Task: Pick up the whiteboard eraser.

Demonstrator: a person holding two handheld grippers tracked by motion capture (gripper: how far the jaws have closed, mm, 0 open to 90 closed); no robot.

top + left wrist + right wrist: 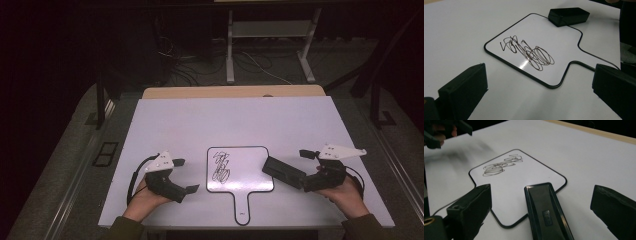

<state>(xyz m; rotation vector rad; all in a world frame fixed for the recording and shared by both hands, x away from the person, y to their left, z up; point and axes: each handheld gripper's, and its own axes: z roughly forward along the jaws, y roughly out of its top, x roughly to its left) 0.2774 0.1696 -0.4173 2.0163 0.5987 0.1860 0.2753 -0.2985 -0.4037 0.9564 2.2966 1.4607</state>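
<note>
On the white table (175, 120), near its front edge: one paddle-shaped whiteboard (242, 160), black-rimmed, lying flat with its handle (242, 207) pointing toward the person. Surface bears a dark tangled scribble (221, 167), left of centre in the high view and unerased. One black eraser block (284, 172), oblong, lying at the board's right edge with its far end overlapping the rim; in the right gripper view it runs lengthwise between the jaws, a small row of buttons or studs on its top, though the detail is too fine to name with confidence. Right gripper (306, 167): jaws spread wide either side of the eraser and apart from it, nothing clamped, lined up as if to close on the block's long sides. Left gripper (186, 175): jaws likewise parted and empty, resting low on the table just left of the board, angled toward its corner; a likely purpose is to pin the board steady while the other hand wipes. Left hand (145, 197) and right hand (345, 192) each rest on the tabletop behind their tools. Judged stage: eraser not yet taken up, marking intact. Beyond the table: dark floor, loose cables (200, 62), pale desk legs (230, 47).
</note>
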